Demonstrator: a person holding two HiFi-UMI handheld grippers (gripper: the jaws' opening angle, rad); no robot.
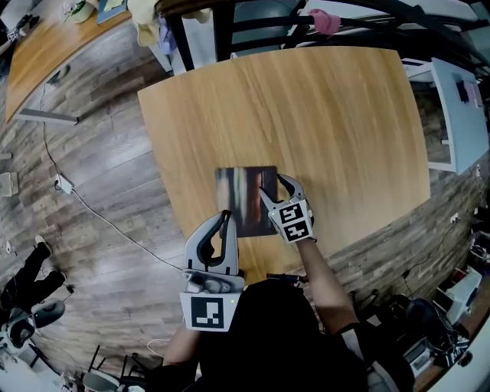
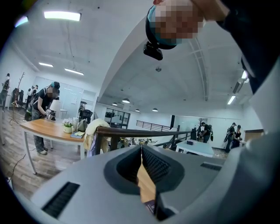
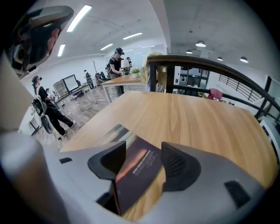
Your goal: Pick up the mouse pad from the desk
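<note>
1. Nearest, the person's right arm (image 1: 329, 283) reached out over the near edge of the desk (image 1: 306, 115).
2. The left gripper (image 1: 223, 218) was held by that near edge, to the left of the pad (image 1: 245, 200). Its jaws were closed tip to tip with nothing between them.
3. The right gripper (image 1: 274, 186) pointed steeply down at the pad's right side. Its jaws stood wide apart, and in its own view the pad's corner lay in the gap, with neither jaw pressing on it.
4. The dark, glossy pad lay flat on the desk close to the near edge, roughly midway along it.
5. Past the pad the wooden desktop ran on bare to its far edge.
6. Beyond that edge stood a dark frame (image 3: 197, 61) with a pale cloth (image 1: 145, 19) draped at its left.
7. Farthest, across the plank floor (image 1: 99, 176), a person (image 3: 117, 65) stood at a second desk (image 3: 122, 81).
</note>
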